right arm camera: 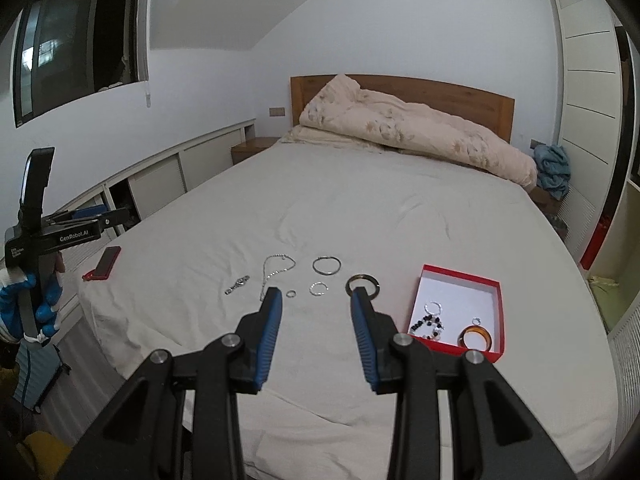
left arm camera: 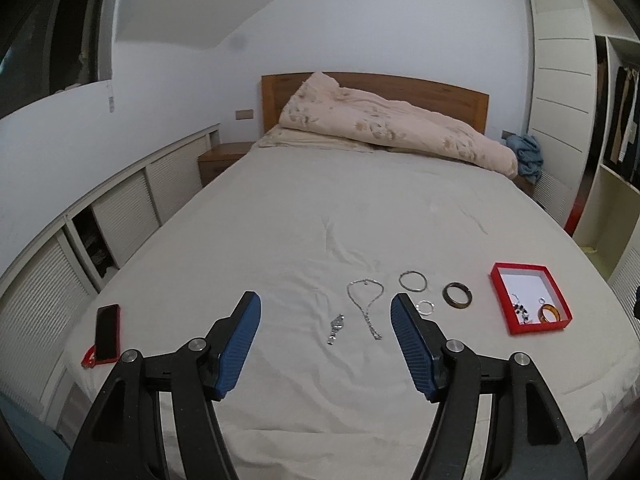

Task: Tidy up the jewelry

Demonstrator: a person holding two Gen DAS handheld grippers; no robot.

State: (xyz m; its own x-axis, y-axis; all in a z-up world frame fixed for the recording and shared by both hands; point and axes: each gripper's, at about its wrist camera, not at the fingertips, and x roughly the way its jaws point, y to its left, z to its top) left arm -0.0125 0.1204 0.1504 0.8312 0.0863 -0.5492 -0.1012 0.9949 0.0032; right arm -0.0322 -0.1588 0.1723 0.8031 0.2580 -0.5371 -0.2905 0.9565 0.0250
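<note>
Jewelry lies in a row on the cream bed sheet (left arm camera: 320,208): a silver watch (left arm camera: 335,329), a silver necklace (left arm camera: 366,306), a thin silver bangle (left arm camera: 413,281), small silver hoops (left arm camera: 425,306) and a dark bangle (left arm camera: 457,295). To the right, a red box (left arm camera: 520,267) holds an amber bangle (left arm camera: 549,314) and a beaded piece (left arm camera: 520,310). My left gripper (left arm camera: 326,304) hovers open above the necklace, empty. My right gripper (right arm camera: 317,296) is open and empty over the small hoop (right arm camera: 319,289), near the dark bangle (right arm camera: 363,283) and red box (right arm camera: 460,274).
A dark phone in a red case (left arm camera: 108,332) lies at the bed's left corner. A rumpled duvet (left arm camera: 392,124) sits by the wooden headboard. Low cabinets (left arm camera: 120,216) line the left wall and a wardrobe (left arm camera: 560,80) stands right. A blue-gloved hand (right arm camera: 24,304) holds the left gripper.
</note>
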